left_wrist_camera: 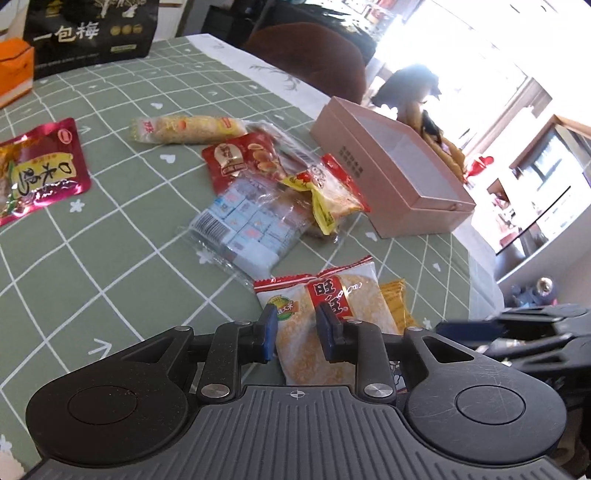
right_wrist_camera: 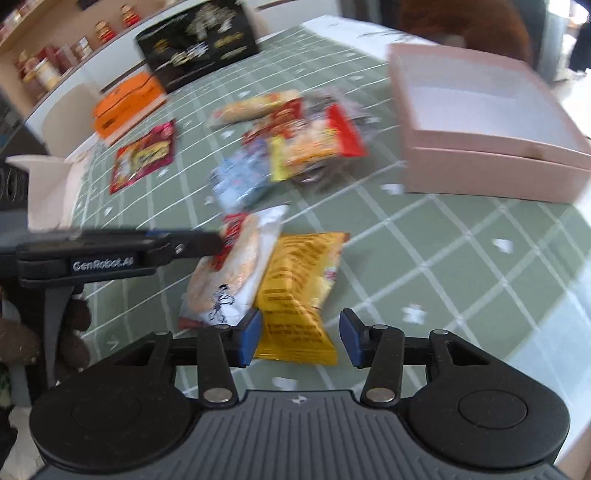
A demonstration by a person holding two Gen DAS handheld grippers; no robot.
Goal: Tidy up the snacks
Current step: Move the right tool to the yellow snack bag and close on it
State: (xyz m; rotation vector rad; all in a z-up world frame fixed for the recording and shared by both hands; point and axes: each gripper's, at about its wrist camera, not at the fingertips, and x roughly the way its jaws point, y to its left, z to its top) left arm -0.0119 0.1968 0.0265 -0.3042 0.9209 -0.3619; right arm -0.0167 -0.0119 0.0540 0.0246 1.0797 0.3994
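My left gripper is open, its blue pads either side of a white rice-cracker packet lying on the green checked tablecloth. My right gripper is open over the near end of a yellow snack packet, which lies beside that rice-cracker packet. The left gripper shows side-on in the right wrist view, at the packet's far end. An open, empty pink box stands at the right, also in the right wrist view.
A pile of snack packets lies mid-table, with a long cracker roll and a red foil pouch to the left. A black bag and an orange box stand at the back. The table edge is near the right.
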